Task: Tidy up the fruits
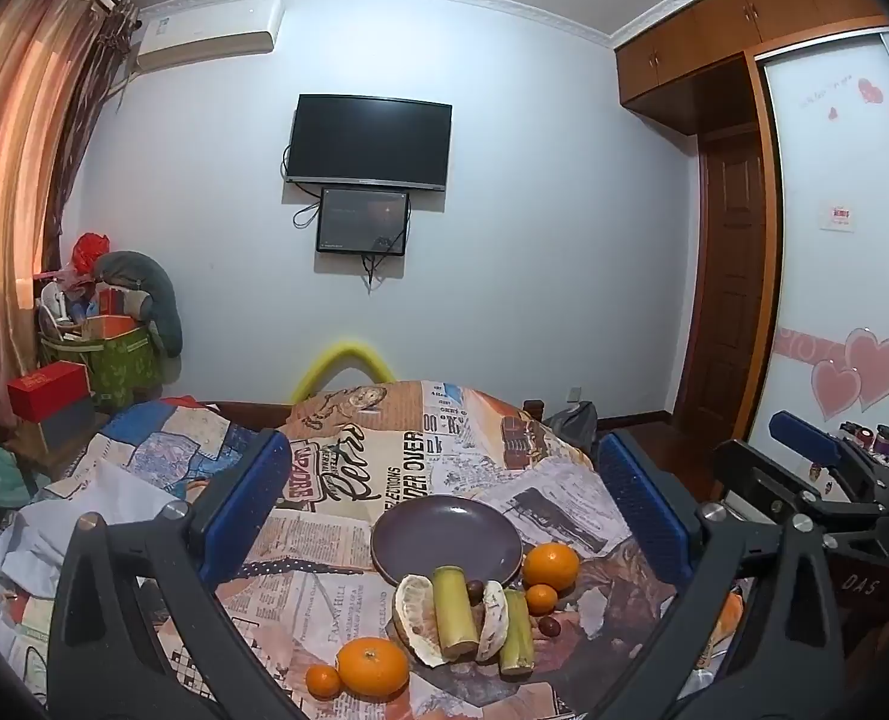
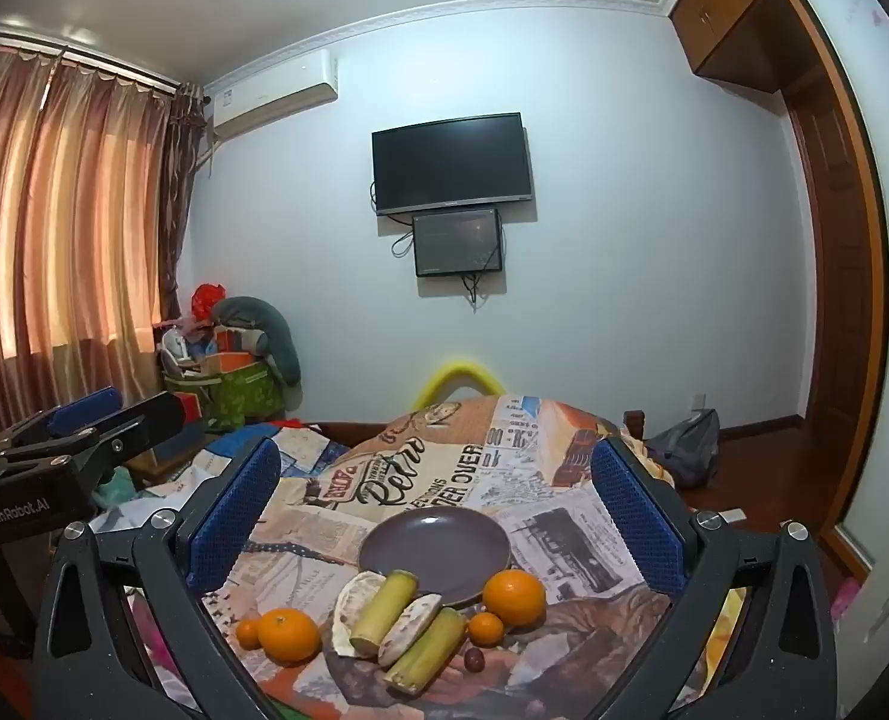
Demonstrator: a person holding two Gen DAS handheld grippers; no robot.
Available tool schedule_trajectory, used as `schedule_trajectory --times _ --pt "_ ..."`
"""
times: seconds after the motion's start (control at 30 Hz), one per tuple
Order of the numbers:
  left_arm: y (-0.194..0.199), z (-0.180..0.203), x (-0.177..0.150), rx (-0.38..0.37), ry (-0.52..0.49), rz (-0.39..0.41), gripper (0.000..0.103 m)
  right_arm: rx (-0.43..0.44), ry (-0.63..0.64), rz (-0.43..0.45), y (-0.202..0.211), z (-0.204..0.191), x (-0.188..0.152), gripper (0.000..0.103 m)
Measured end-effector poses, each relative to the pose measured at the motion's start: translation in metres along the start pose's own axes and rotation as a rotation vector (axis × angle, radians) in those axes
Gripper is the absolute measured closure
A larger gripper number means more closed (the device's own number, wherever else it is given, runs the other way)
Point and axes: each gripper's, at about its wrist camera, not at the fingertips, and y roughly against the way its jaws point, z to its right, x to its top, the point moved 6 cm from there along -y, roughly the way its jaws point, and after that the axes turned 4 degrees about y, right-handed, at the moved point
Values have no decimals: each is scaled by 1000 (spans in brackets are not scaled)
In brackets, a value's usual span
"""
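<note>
Nothing is on the purple plate [image 1: 444, 531] yet, and the fruit sits bunched tight just in front of it, so that is where your trouble could start. The two sugarcane pieces [image 1: 453, 612] and the pomelo wedges [image 1: 416, 611] lie touching one another, with dark grapes [image 1: 475, 591] tucked among them; go in for one and a wide finger may well shove its neighbour or send a grape rolling off the newspaper-print tablecloth [image 1: 348, 474]. The big oranges [image 1: 551, 566] and small tangerines [image 1: 541, 598] are round, so a glancing pad could roll them toward the table edge, and the cloth looks loose enough to drag. A nudge on the plate rim would slide it too. Your left gripper [image 1: 444, 504] hangs above the near edge of the table, tipped slightly down, jaws spread wide with nothing between them. Your right gripper [image 2: 435, 510] is beside it in the same near-level pose, equally wide and empty, framing the plate and the pile. Neither touches anything.
</note>
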Motion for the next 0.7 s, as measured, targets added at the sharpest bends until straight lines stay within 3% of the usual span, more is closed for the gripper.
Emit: schedule_trajectory --times 0.7 --pt "2 4 -1 -5 -23 -1 0 -5 -4 0 1 4 -1 0"
